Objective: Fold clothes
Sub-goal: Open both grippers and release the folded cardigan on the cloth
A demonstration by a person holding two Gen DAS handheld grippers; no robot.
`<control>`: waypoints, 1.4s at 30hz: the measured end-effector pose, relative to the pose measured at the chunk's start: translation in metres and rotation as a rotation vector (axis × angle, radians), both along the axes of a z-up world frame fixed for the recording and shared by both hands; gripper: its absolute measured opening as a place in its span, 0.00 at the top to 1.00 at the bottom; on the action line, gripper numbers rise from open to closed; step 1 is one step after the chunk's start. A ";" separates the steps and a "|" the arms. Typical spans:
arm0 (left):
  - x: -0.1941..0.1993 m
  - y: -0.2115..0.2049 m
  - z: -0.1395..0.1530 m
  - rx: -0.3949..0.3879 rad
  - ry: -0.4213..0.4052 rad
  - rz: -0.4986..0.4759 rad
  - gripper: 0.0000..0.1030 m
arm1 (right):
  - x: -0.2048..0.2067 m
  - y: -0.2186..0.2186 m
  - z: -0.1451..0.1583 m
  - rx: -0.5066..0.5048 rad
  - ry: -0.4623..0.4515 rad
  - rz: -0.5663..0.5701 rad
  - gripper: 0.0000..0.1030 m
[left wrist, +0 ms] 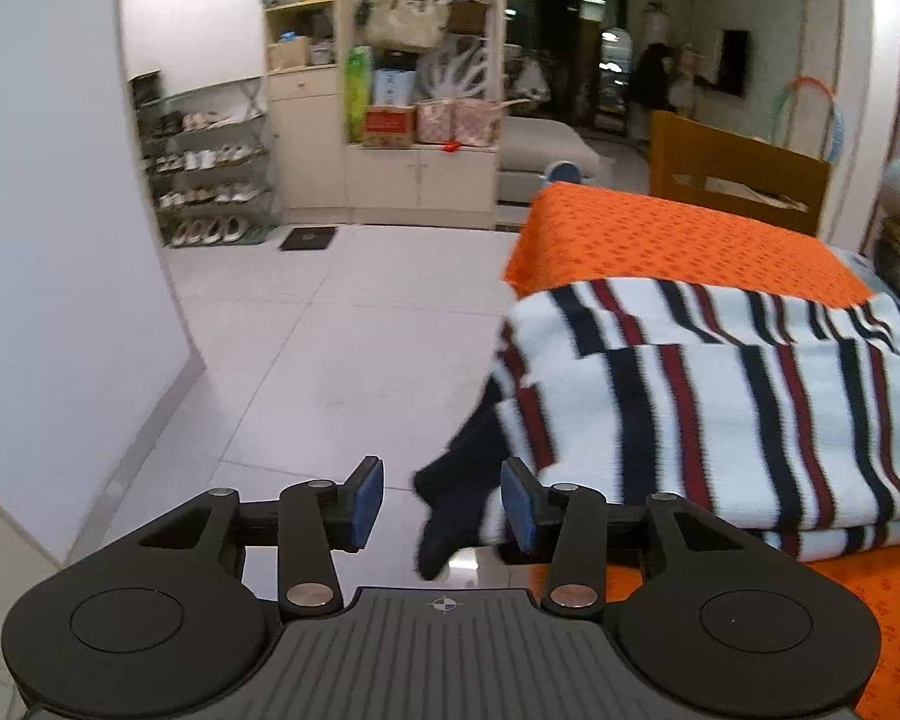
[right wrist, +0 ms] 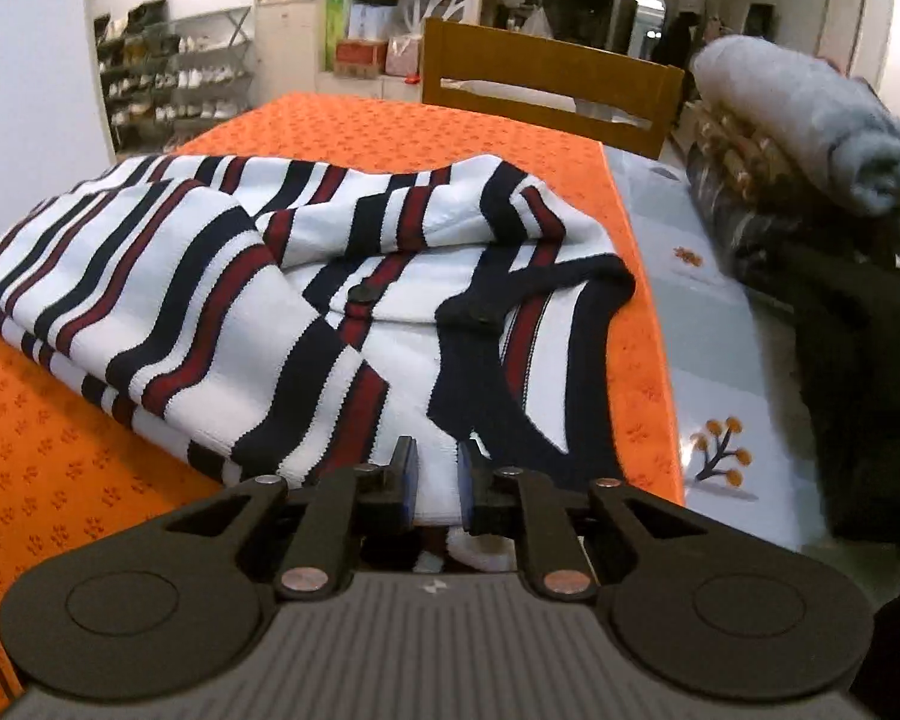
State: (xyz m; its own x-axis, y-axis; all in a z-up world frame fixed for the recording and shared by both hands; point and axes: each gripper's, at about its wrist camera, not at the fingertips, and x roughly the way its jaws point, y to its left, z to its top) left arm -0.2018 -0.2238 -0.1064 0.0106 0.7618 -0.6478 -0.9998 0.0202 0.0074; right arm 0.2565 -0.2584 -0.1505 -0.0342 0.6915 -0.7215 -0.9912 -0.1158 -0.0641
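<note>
Striped cardigan [right wrist: 306,300] lies mostly folded on the orange cloth [right wrist: 390,126]; a dark cuff [left wrist: 450,516] overhangs. Left gripper [left wrist: 442,507] gapes empty, right gripper [right wrist: 438,480] narrowly parted, gripping nothing.

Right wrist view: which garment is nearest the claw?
The striped cardigan, spread on the orange cloth right ahead of the right claw. The grey roll tops the far-right stack.

Even indoor light, soft motion blur on the striped garment [left wrist: 720,414], strong fisheye bending and dark corners, floor [left wrist: 342,360] faintly glossy.
</note>
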 end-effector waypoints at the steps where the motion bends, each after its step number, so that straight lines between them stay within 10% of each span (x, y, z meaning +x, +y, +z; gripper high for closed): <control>1: 0.004 0.000 0.001 0.002 -0.001 -0.016 0.54 | -0.001 -0.002 0.004 0.017 -0.012 0.002 0.81; 4: 0.018 0.002 0.003 0.007 -0.006 -0.065 0.50 | -0.003 -0.013 0.012 0.050 -0.043 0.016 0.67; 20: 0.074 0.001 0.005 0.002 -0.038 -0.277 0.43 | 0.002 -0.036 0.028 0.059 -0.067 -0.045 0.58; 30: 0.058 -0.034 0.014 0.003 -0.042 -0.242 0.41 | -0.018 -0.055 0.082 0.066 -0.001 0.044 0.17; 42: 0.017 -0.075 0.043 0.030 0.008 -0.180 0.33 | -0.082 -0.069 0.105 0.141 0.071 0.213 0.10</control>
State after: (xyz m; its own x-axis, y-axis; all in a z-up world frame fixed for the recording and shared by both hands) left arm -0.1844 -0.2990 -0.0638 0.1435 0.7670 -0.6254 -0.9799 0.1985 0.0186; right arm 0.1745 -0.3272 -0.0454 -0.2371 0.7569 -0.6090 -0.9479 -0.3176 -0.0256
